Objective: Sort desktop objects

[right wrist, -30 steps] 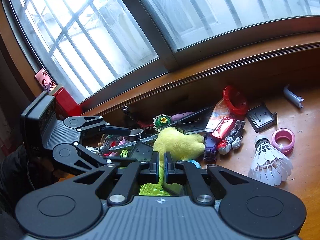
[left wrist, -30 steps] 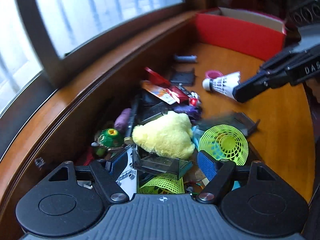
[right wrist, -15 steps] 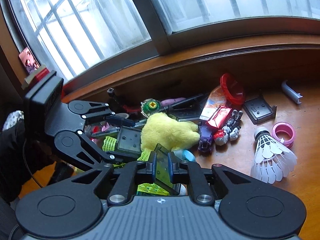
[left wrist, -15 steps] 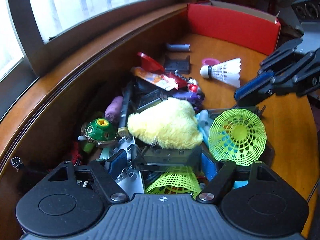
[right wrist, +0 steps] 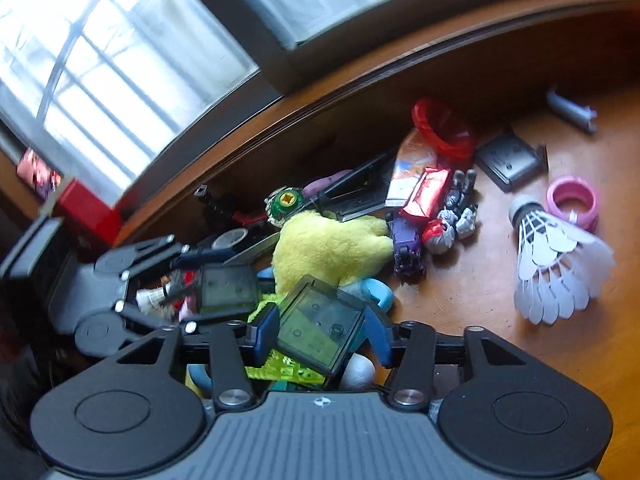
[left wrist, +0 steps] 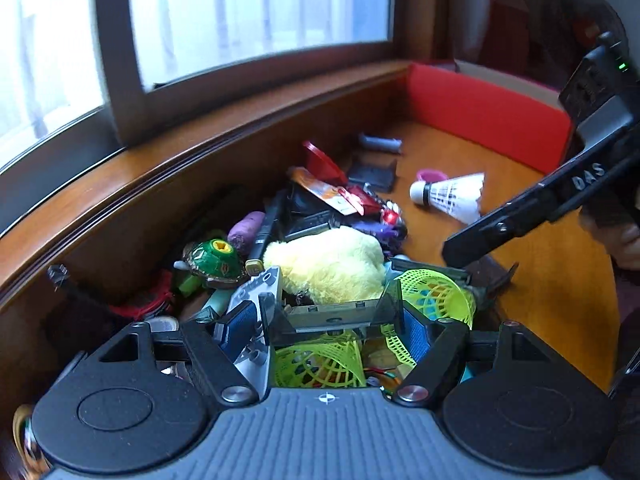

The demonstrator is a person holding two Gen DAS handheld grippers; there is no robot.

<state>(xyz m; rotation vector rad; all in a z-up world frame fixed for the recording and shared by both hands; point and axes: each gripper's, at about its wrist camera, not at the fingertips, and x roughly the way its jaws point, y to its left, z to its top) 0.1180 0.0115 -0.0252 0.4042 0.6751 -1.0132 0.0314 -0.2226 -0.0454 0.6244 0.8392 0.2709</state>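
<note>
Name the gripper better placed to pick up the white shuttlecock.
Right. The right gripper is beside the white shuttlecock, bare table between; the left gripper sits across the toy pile. Each grips a dark plastic box, so it likely must drop its own first.

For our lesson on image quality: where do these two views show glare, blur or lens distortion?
Left wrist view: window blown out white, sill bowed by the fisheye. Right wrist view: motion blur smears the window bars; the white shuttlecock stays fairly sharp.
</note>
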